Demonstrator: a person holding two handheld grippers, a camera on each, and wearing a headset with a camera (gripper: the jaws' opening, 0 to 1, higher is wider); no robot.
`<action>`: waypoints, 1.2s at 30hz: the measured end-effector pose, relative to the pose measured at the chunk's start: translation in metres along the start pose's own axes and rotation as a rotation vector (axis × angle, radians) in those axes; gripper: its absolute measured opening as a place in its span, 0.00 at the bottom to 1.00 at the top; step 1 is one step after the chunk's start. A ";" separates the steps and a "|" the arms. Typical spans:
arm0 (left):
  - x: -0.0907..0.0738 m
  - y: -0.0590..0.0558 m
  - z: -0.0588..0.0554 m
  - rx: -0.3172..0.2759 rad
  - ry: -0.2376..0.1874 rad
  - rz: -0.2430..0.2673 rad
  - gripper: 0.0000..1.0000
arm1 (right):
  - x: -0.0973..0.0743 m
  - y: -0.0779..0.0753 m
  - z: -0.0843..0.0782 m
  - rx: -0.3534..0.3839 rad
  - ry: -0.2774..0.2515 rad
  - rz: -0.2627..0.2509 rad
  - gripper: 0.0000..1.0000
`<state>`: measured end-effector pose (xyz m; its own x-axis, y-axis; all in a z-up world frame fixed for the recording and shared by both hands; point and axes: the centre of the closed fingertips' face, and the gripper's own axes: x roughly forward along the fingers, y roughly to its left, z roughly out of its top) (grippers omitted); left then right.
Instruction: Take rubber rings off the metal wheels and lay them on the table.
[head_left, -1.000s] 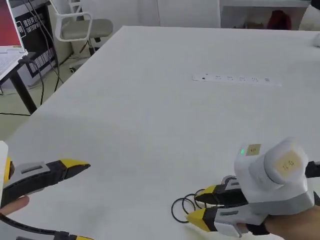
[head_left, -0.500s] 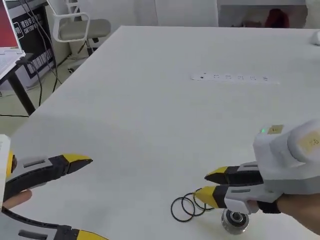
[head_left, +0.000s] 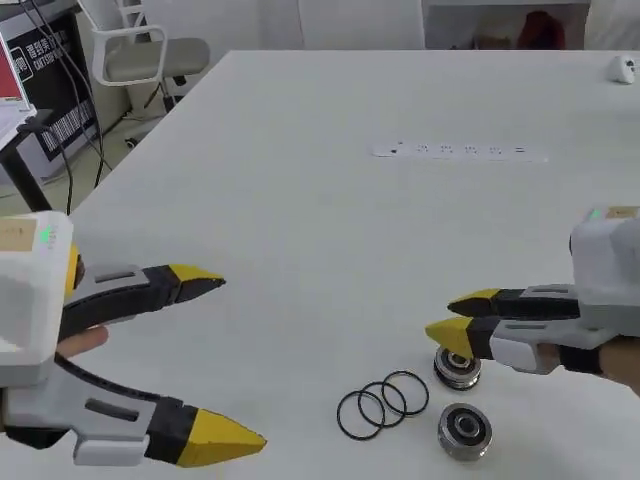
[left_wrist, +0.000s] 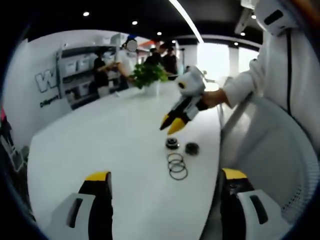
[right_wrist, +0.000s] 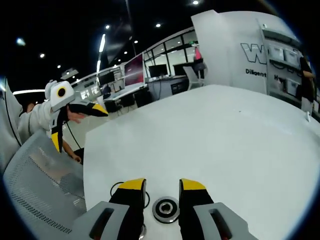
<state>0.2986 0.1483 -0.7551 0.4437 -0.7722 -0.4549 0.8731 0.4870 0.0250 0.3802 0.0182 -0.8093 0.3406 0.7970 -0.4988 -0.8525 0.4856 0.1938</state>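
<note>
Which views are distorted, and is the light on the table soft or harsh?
Head view: lines straight, light soft, faint shadows under the rubber rings. Both gripper views: strong fisheye bending; the table edge curves, ceiling lamps are bright spots.

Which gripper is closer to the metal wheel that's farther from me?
Right. The right gripper hangs close over that wheel. The left gripper is open, well off to the left, beyond the rubber rings.

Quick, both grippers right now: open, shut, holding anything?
Left gripper: wide open, empty.
Right gripper: slightly open, empty, above a metal wheel.
</note>
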 end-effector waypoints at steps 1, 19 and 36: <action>0.004 0.000 0.005 0.016 -0.003 -0.012 0.90 | -0.001 -0.001 0.000 0.000 -0.002 -0.002 0.23; 0.076 0.002 0.061 0.135 -0.058 -0.163 0.83 | -0.012 -0.005 -0.034 0.047 0.079 0.086 0.26; 0.163 -0.014 0.072 0.170 -0.044 -0.273 0.65 | -0.006 -0.007 -0.066 -0.026 0.187 0.083 0.28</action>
<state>0.3731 -0.0138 -0.7655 0.1933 -0.8836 -0.4265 0.9807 0.1870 0.0571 0.3584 -0.0138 -0.8631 0.1916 0.7522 -0.6304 -0.8853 0.4098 0.2199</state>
